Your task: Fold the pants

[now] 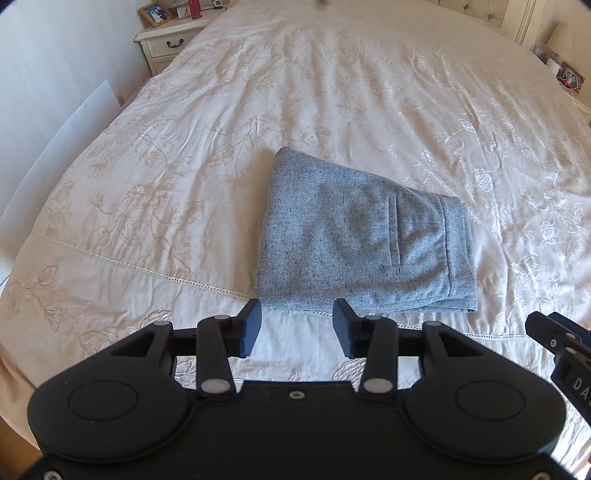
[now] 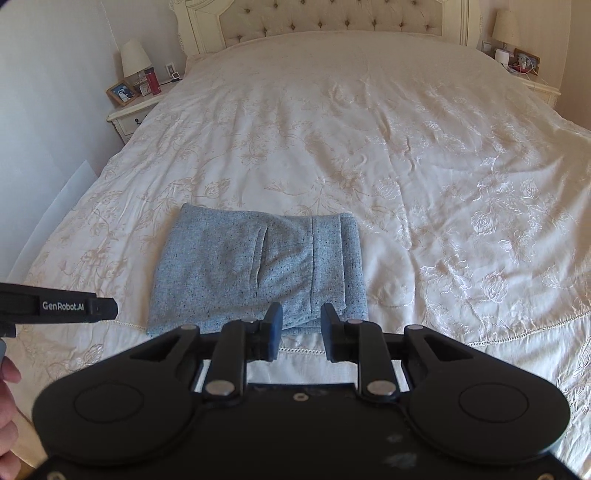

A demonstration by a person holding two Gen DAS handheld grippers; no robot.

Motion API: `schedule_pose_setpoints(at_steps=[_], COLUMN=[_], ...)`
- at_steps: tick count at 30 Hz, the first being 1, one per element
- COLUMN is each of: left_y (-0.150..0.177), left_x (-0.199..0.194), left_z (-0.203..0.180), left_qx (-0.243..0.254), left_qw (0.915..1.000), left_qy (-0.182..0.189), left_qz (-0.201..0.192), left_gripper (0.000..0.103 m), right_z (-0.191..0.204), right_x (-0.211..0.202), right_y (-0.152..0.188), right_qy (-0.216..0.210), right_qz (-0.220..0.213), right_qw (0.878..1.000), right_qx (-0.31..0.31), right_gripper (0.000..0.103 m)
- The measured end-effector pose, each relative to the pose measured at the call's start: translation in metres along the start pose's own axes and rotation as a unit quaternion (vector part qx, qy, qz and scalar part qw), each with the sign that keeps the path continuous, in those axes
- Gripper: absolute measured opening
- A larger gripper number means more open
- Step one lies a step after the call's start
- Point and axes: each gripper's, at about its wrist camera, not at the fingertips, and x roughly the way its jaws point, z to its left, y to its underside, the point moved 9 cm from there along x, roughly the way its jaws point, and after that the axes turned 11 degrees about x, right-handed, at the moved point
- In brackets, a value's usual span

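One folded pants on bed; two grippers, left gripper and right gripper, released.

Left wrist view set low at the bed's foot, faced toward the head, right wrist view set alongside, faced likewise, folded pants near, shared by both.

A home bedroom: a wide bed under a cream floral-embroidered bedspread, a tufted cream headboard, cream bedside tables with lamps and framed photos.
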Motion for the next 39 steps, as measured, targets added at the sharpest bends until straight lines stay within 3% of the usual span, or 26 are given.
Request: schedule_pose_setpoints(at_steps=[16,39], left_y=[0.018,0.023], left_x=[-0.039,-0.050], left_z=[-0.012,-0.015], left_qx=[0.015,0.022], left_qw=[0.9993,0.9988], left_qy=[-0.011,-0.017], left_qz=[-0.033,-0.040], left_gripper=[0.054,0.054], right_z=[0.000,0.001], right_x=[-0.048,-0.058], right_y=[0.010,0.015], right_qy=[-0.009,-0.017], right_qz=[-0.022,-0.024], right_qw=[1.000,1.000], right_qx=[-0.007,-0.010], right_gripper=[0.026,0.026])
